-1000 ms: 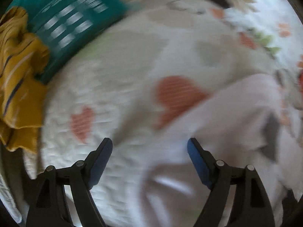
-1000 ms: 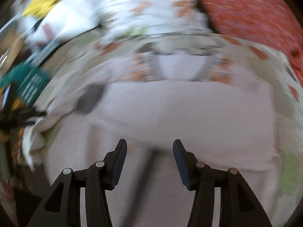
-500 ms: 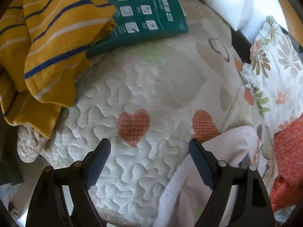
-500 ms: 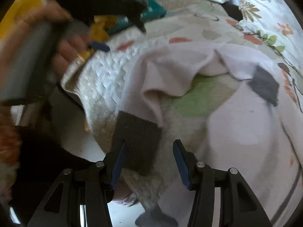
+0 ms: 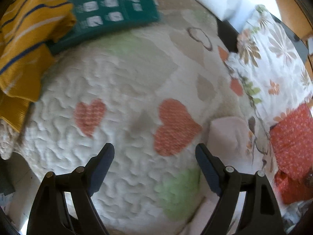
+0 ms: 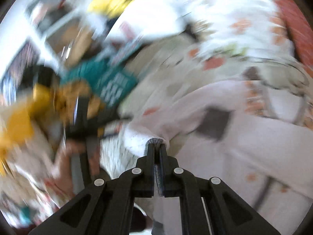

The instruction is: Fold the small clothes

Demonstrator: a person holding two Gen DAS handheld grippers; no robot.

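A pale pink garment (image 6: pixel 244 143) with grey patches (image 6: pixel 214 124) lies spread on the quilted bed cover. My right gripper (image 6: pixel 156 146) is shut on its grey cuff (image 6: pixel 155 141) at the garment's left end. The right wrist view is blurred by motion. In the left wrist view my left gripper (image 5: pixel 154 154) is open and empty above the white quilt with red hearts (image 5: pixel 125 90). A corner of the pink garment (image 5: pixel 228 135) shows just right of its right finger. A yellow striped garment (image 5: pixel 25 45) lies bunched at the far left.
A green packet (image 5: pixel 109 9) lies at the top of the quilt beside the yellow garment. A floral pillow (image 5: pixel 273 54) and red dotted cloth (image 5: pixel 293 137) sit at the right. The quilt's near edge drops to the floor at the lower left.
My right gripper has closed on the grey cuff and swung right over the garment. My left gripper stayed open and shifted slightly; less of the pink garment lies between its fingers.
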